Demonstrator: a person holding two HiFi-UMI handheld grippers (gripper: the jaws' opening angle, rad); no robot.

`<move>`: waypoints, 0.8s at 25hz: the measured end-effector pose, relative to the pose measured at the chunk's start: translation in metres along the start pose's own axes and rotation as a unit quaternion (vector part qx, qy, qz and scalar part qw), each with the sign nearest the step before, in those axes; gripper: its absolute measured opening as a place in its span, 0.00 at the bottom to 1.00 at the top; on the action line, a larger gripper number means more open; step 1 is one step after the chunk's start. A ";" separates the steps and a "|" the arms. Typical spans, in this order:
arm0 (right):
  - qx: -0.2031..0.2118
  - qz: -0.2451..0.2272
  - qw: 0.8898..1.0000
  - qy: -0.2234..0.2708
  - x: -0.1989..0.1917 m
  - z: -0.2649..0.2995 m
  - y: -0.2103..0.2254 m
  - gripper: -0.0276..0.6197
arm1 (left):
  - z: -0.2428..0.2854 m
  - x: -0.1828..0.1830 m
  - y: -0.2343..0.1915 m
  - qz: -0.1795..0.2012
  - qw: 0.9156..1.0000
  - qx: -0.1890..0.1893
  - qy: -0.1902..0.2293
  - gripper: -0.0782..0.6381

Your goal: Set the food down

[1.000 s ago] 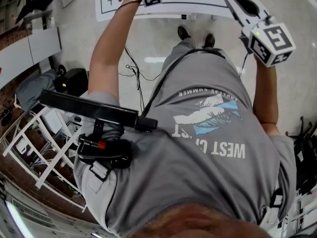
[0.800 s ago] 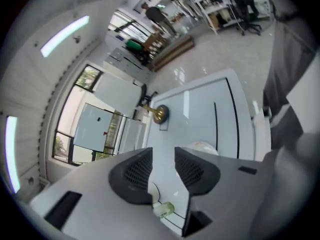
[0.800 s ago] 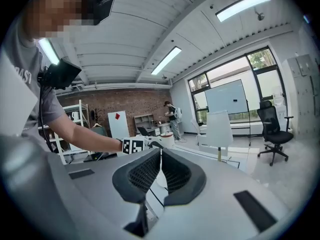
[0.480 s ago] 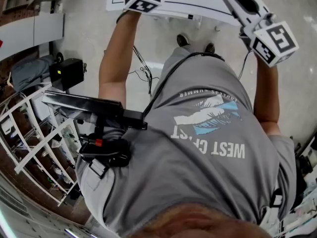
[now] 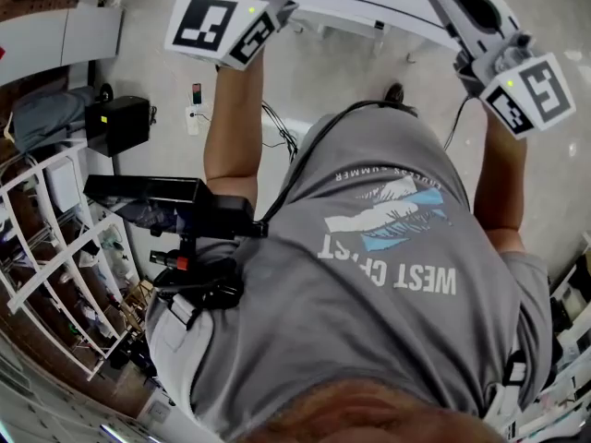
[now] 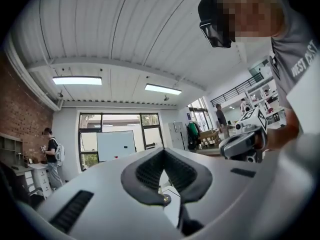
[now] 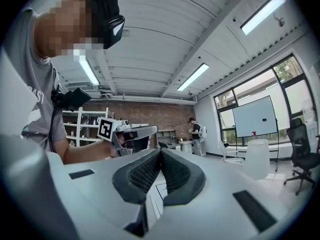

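Now our left gripper [image 6: 162, 165] has come up off the desk [image 5: 351, 3], jaws shut on nothing. Our right gripper [image 7: 160, 159] is shut and empty too. We cannot see the food; likely it is down.

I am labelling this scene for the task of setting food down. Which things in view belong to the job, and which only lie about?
Job: left hand-held gripper, shut and empty; right hand-held gripper, shut and empty; table. No food shows.

Lying about: black box, shelf rack, floor cables, whiteboard, office chair.
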State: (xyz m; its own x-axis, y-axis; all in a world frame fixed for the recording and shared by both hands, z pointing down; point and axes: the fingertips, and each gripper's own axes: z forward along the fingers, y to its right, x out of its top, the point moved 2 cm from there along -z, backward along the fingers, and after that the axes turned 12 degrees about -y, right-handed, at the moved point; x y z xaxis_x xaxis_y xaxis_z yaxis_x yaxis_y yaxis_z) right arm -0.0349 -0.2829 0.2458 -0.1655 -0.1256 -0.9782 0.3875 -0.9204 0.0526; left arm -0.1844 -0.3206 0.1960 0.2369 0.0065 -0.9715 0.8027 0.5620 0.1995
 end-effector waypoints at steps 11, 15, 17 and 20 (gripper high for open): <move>-0.001 0.006 0.999 0.034 0.026 0.027 -0.138 0.05 | -0.176 -0.014 -0.010 -0.023 0.999 0.015 0.029 0.12; -0.014 0.006 0.999 0.034 0.022 0.022 -0.188 0.05 | -0.221 -0.024 0.002 -0.028 0.999 0.013 0.035 0.12; -0.025 0.003 0.999 0.035 0.022 -0.001 -0.203 0.05 | -0.229 -0.020 0.022 -0.032 0.999 0.006 0.039 0.12; -0.038 -0.002 0.999 0.036 0.032 -0.059 -0.220 0.05 | -0.233 0.007 0.069 -0.034 0.998 -0.001 0.045 0.12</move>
State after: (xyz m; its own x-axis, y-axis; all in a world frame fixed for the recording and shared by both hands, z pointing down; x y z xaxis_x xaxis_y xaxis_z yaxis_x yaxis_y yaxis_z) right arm -0.0716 -0.0627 0.1911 -0.1028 -0.0929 -0.9904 0.4560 -0.8892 0.0361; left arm -0.2552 -0.0896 0.1736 0.1315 0.0422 -0.9904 0.8141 0.5655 0.1322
